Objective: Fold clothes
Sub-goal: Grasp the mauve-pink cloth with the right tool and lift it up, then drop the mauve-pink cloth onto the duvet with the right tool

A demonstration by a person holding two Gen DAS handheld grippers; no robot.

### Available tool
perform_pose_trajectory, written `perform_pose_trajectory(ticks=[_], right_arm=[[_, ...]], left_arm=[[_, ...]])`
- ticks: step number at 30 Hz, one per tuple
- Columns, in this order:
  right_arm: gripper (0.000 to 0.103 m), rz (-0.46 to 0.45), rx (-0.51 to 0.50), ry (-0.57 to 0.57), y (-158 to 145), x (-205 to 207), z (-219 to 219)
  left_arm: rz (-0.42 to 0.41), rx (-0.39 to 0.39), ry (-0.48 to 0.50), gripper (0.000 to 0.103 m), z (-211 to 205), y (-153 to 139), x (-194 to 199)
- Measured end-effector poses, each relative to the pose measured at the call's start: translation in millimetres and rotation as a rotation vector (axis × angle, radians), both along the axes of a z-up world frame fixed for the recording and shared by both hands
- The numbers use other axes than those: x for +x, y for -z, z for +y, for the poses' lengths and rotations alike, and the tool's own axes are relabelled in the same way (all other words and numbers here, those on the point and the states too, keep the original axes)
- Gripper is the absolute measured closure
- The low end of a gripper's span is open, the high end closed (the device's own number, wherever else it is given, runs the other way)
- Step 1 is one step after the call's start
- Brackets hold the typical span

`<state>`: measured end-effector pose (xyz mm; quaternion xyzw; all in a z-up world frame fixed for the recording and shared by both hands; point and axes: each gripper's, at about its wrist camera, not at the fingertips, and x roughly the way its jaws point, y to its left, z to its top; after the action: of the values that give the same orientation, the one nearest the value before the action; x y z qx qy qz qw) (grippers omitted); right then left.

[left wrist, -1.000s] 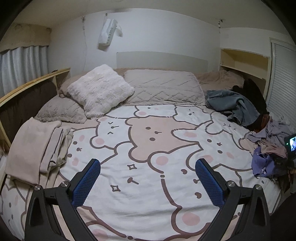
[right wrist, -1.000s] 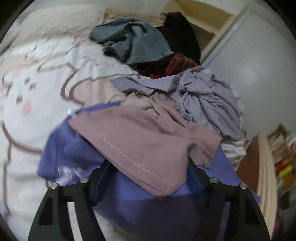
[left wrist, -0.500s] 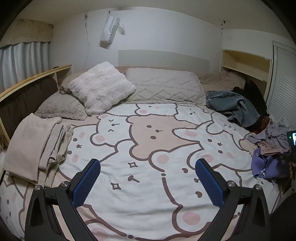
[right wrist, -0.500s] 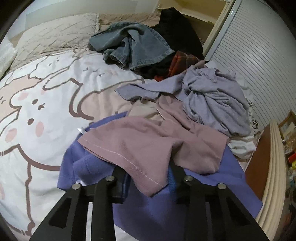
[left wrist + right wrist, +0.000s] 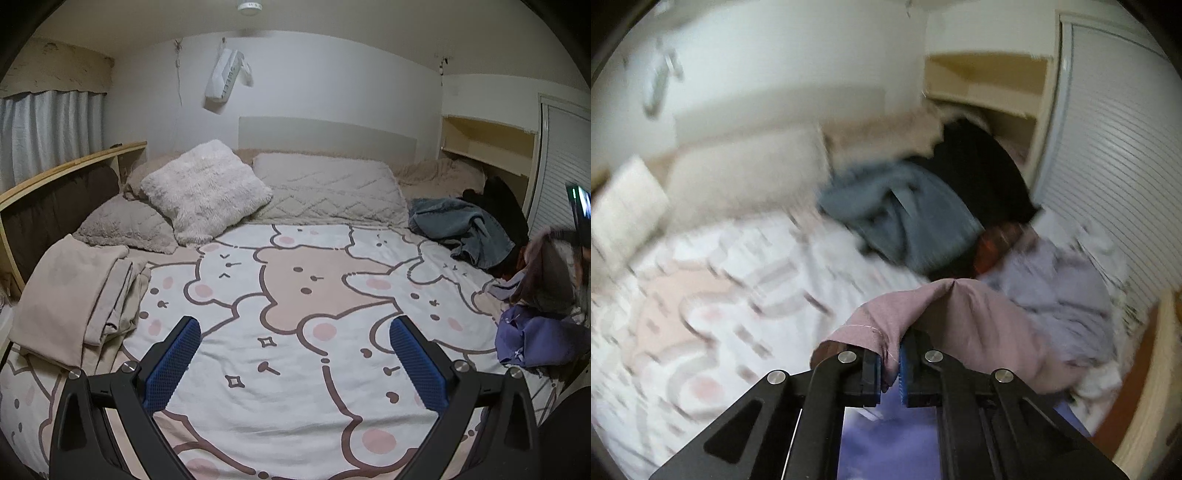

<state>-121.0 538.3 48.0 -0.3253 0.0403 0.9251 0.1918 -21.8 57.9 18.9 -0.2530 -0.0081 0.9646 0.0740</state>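
Bedding printed with cartoon bears covers the bed (image 5: 295, 369) on which the sorting is done. At the centre of the right wrist view, a mauve garment (image 5: 960, 314) is pinched by its hemmed edge in the right gripper (image 5: 888, 369); the jaws are closed to a narrow slit with cloth caught between the pads, and the rest of the garment drapes forward and to the right of them. An edge grip seems chosen so that the piece can be drawn free of the pile and shaken open. Directly below the jaws a purple garment (image 5: 886, 443) is seen, and beyond the mauve cloth, to the right, a lilac one (image 5: 1063, 295). Further ahead lie jeans (image 5: 905, 221) and a black item (image 5: 979, 177), all unfolded. The left gripper (image 5: 295, 358) is held with jaws wide and nothing between them, over bare bedding, probably kept ready to take a second corner. Left of those jaws a beige stack (image 5: 74, 295) is laid, apparently finished work set well apart from the heap. Pillows (image 5: 321, 188) are ranged ahead.
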Motion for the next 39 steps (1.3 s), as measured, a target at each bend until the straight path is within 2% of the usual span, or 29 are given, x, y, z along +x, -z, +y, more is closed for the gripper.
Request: perform_pose_trajectory(ticks=[5, 7, 11, 15, 19, 22, 24, 26, 29, 32, 39], right_arm=[[0.095, 0.167, -0.072, -0.111, -75.6, -17.3, -45.5], [0.095, 0.215, -0.065, -0.168, -106.0, -22.0, -75.1], [0.095, 0.291, -0.133, -0.259, -151.4, -28.8, -121.6], [0.095, 0.417, -0.131, -0.424, -205.2, -24.4, -194.2], [0.095, 0.549, -0.132, -0.644, -273.6, -8.3, -287.1], [0.096, 0.674, -0.132, -0.778, -325.5, 15.7, -347.4], [0.096, 0.761, -0.132, -0.82, -351.7, 33.0, -371.1], [0.096, 0.778, -0.162, -0.819, -360.4, 32.9, -380.3], [0.096, 0.728, -0.198, -0.791, -341.0, 13.7, -385.3], [0.096, 0.557, -0.209, -0.794, -278.7, 2.3, -381.1], [0.096, -0.001, -0.148, -0.732, -39.2, -34.7, -371.4]], left_arm=[[0.041, 0.035, -0.013, 0.0, -16.5, -10.5, 11.8], [0.057, 0.048, -0.025, 0.0, -24.7, -14.6, 16.9], [0.109, 0.061, -0.069, 0.0, -42.7, -24.1, 28.1], [0.16, 0.049, -0.103, 0.0, -59.7, -34.5, 40.9], [0.196, 0.061, -0.142, 0.0, -84.4, -50.0, 54.8], [0.242, 0.026, -0.191, 0.0, -102.6, -63.7, 69.9], [0.266, 0.009, -0.223, 0.0, -114.6, -72.2, 80.6], [0.274, 0.001, -0.246, 0.0, -124.5, -77.2, 90.0], [0.261, 0.003, -0.25, 0.0, -129.6, -73.8, 100.4], [0.233, 0.004, -0.237, 0.0, -129.7, -66.0, 104.2], [0.17, -0.022, -0.207, 0.0, -118.8, -42.5, 90.6]])
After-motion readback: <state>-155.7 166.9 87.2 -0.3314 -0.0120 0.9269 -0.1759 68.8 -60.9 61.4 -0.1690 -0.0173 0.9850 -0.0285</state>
